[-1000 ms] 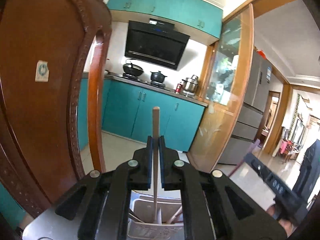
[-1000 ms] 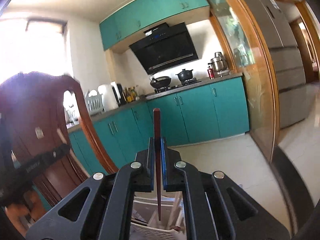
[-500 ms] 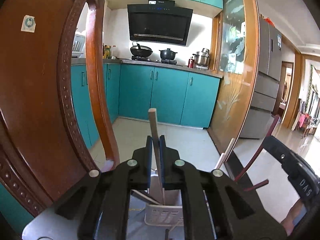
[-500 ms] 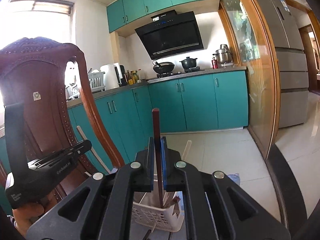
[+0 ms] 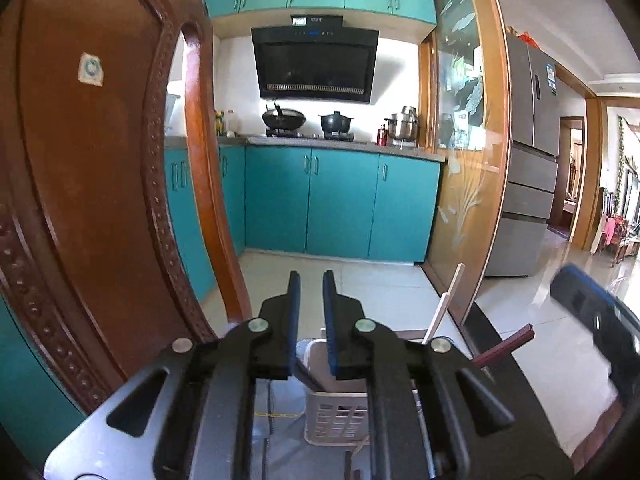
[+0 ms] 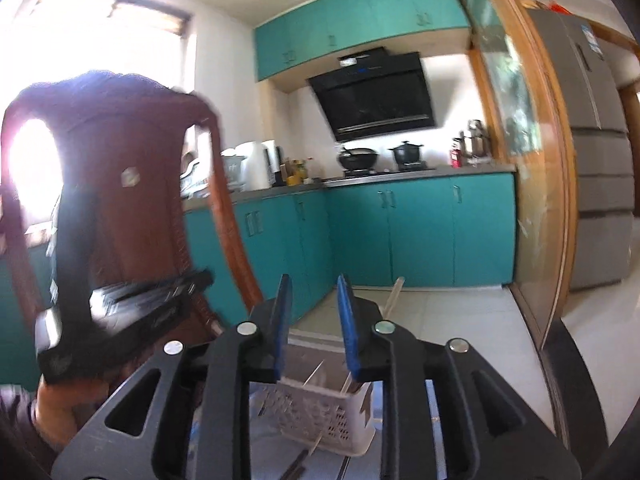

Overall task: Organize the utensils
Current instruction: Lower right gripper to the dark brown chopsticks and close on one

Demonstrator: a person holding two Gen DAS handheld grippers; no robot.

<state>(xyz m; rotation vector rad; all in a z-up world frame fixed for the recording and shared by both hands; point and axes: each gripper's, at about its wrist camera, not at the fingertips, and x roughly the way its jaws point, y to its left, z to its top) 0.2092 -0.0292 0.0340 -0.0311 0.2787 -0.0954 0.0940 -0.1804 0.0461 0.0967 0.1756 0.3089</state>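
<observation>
The white slotted plastic utensil basket [image 5: 336, 420] stands directly below both grippers, chopsticks upright inside. The left gripper [image 5: 310, 280] and right gripper [image 6: 312, 284] fingers are opening, nothing between them.

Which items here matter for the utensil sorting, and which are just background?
Job:
- white utensil basket
- chopsticks standing in it: white one, dark red one
- left claw and right claw, both opening, nothing between the jaws

Lying about:
- wooden chair
- wok and black pot on the stove
- fridge
</observation>
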